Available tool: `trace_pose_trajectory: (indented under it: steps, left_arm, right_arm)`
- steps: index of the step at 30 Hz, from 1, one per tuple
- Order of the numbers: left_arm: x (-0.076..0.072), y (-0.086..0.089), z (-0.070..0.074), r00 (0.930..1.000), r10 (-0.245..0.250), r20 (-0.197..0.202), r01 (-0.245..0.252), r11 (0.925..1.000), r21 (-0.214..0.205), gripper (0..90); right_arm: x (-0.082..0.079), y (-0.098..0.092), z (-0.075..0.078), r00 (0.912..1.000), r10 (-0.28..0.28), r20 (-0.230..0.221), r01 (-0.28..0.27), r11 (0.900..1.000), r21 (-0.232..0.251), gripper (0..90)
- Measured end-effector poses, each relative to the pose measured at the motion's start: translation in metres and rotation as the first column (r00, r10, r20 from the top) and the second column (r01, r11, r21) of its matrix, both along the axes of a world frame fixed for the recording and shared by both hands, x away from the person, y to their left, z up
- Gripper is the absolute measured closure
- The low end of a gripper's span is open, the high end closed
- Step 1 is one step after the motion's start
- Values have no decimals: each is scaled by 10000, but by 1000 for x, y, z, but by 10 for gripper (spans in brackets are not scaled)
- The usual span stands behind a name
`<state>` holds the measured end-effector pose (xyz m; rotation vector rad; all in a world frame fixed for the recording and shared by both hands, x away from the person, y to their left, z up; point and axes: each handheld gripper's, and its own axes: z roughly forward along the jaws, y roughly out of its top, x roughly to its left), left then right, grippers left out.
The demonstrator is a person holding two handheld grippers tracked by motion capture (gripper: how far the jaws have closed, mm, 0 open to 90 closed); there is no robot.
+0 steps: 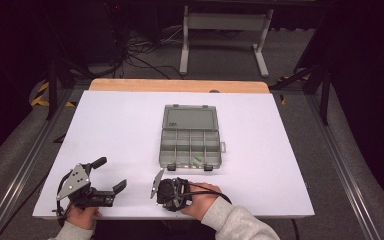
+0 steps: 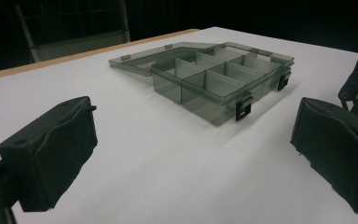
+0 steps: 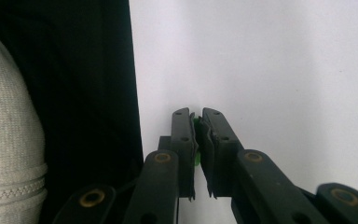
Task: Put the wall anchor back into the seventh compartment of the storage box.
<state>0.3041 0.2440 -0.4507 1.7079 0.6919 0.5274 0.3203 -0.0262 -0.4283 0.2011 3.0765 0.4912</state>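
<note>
Right gripper (image 3: 197, 122): jaws closed on a small green piece (image 3: 196, 122), pinched between the pads near the front edge of the white worktop (image 1: 120, 130). Held just in front of the open grey compartment box (image 1: 190, 145). The box lid lies flat behind the tray; another green piece (image 1: 198, 159) sits in a front compartment. Left gripper (image 1: 111, 173): jaws spread wide, nothing between them, resting at the front left of the worktop, well apart from the box.
</note>
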Motion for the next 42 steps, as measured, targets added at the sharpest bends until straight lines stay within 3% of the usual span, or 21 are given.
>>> trace_pose_trajectory:
  steps: [9,26,33,41,42]
  left_arm:
    - [0,0,0,10000,7,-13,-7,10000,2,7]
    - [0,0,0,10000,30,-18,-30,10000,-29,7]
    - [0,0,0,10000,40,-13,-40,10000,-19,7]
    - [0,0,-1,10000,34,-21,-34,10000,-33,7]
    - [0,0,-1,10000,33,-18,-33,10000,-30,7]
  right_arm:
    - [2,-2,12,9999,-20,142,17,9998,192,833]
    - [19,-19,43,9952,-815,545,755,9917,1041,833]
    - [37,-34,62,9869,-1366,859,1247,9835,1312,833]
    - [55,-48,69,9740,-2033,999,1870,9706,1518,834]
    - [60,-52,70,9691,-2228,1055,2052,9663,1553,833]
